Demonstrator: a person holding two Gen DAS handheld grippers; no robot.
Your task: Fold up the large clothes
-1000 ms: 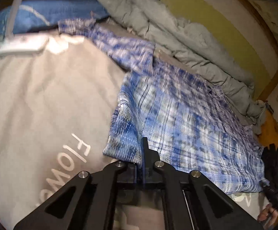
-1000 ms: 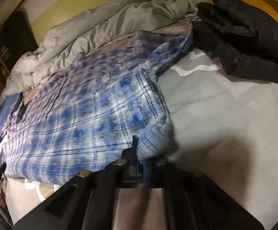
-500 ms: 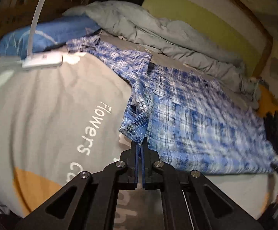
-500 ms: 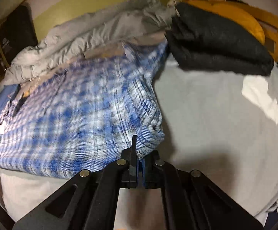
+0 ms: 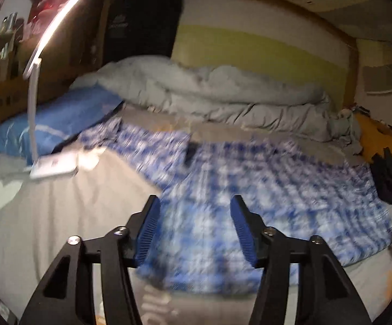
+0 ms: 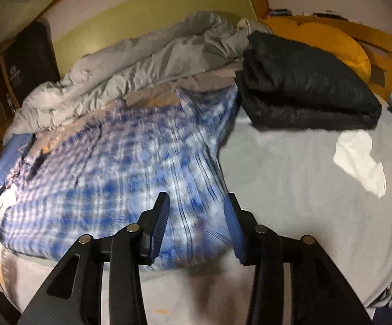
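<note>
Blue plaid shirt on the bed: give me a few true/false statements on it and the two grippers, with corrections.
1. The blue-and-white plaid shirt lies spread on the grey bed cover. True.
2. The left gripper is clamped on the shirt. False: its jaws are opening, nothing pinched between them.
3. The right gripper has its jaws apart. True; they are opening.
4. A folded black garment lies on top of the shirt. False: it sits beside the shirt.
5. The white desk lamp stands on the bed. True.
</note>
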